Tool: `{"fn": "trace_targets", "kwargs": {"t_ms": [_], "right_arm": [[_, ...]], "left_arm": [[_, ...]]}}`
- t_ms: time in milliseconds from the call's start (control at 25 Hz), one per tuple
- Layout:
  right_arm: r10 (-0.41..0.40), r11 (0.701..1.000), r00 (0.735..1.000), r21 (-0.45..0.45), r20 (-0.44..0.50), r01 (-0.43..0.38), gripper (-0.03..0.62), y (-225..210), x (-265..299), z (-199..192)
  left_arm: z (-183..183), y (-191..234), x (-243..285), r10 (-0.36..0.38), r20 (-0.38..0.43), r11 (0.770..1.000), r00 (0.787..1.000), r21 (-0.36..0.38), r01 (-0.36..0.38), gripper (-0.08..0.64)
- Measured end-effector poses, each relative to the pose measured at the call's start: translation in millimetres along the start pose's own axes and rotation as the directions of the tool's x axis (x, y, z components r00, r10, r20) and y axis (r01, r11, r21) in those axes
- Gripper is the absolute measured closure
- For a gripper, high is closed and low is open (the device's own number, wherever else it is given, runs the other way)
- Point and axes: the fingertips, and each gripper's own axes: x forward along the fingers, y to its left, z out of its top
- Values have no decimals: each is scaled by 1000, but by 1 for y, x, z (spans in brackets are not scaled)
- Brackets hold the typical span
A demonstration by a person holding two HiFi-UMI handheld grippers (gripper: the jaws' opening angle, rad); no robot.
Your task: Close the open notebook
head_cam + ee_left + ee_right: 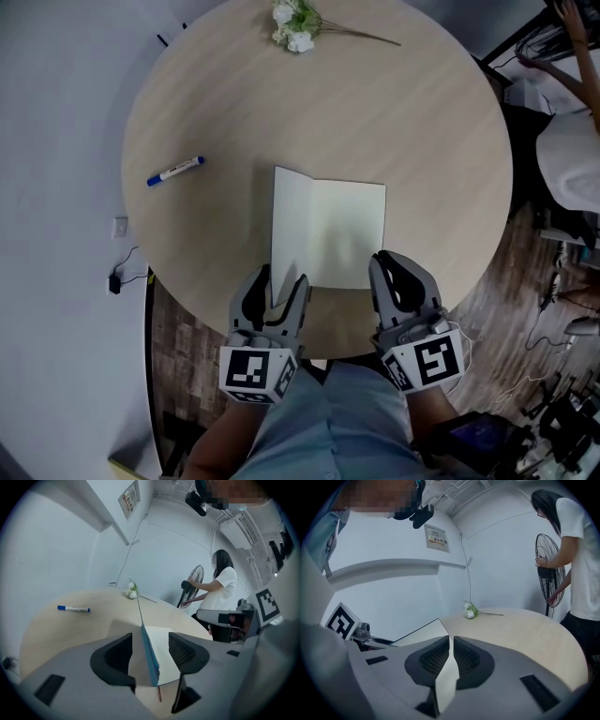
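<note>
**Ana:** Notebook [328, 230], where does it lie?

**Ben:** At the near edge of the round wooden table [422, 122]. Its left cover stands up on edge between the left gripper [151, 645] jaws, which are wide apart, with neither pad pressing it.

**Ana:** And the right gripper [451, 651]?

**Ben:** Its jaws are nearly together, pinching the right-hand leaf.

**Ana:** Anything else on top?

**Ben:** A blue marker [174, 170] well off to the left and white flowers [296, 26] at the far rim.
</note>
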Motion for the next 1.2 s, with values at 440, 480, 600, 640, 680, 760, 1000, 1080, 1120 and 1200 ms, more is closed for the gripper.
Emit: {"fn": "trace_targets", "kwargs": {"t_ms": [440, 480, 600, 640, 680, 760, 1000, 1080, 1120, 1200], "right_arm": [[-87, 996, 993, 25, 80, 86, 541, -35, -38, 30], [-99, 995, 992, 32, 84, 97, 541, -40, -42, 30], [-137, 990, 986, 53, 89, 133, 541, -54, -53, 27], [-150, 988, 985, 59, 90, 145, 541, -59, -56, 25], [-162, 986, 983, 64, 89, 156, 541, -64, -60, 23], [-183, 981, 979, 73, 87, 177, 541, -74, -67, 17], [-239, 966, 969, 114, 67, 231, 541, -107, -79, -1], [-252, 962, 966, 124, 55, 244, 541, -117, -81, -8], [-258, 960, 965, 130, 48, 250, 541, -122, -81, -13], [-268, 955, 963, 143, 34, 261, 541, -132, -80, -21]], "left_arm": [[27, -81, 11, -175, -8, 980, 985, 91, 175, 284], [27, -88, 13, -193, -13, 976, 981, 99, 193, 280], [26, -108, 22, -240, -35, 963, 970, 120, 243, 272], [24, -114, 25, -254, -44, 958, 966, 124, 258, 268], [21, -120, 28, -267, -53, 954, 962, 128, 272, 264], [15, -131, 35, -291, -73, 945, 954, 134, 299, 258], [-8, -159, 62, -350, -143, 921, 926, 129, 368, 242], [-15, -164, 71, -359, -162, 916, 919, 126, 380, 239], [-20, -165, 76, -361, -173, 915, 917, 124, 384, 238], [-29, -167, 86, -361, -196, 914, 912, 118, 388, 236]]}}
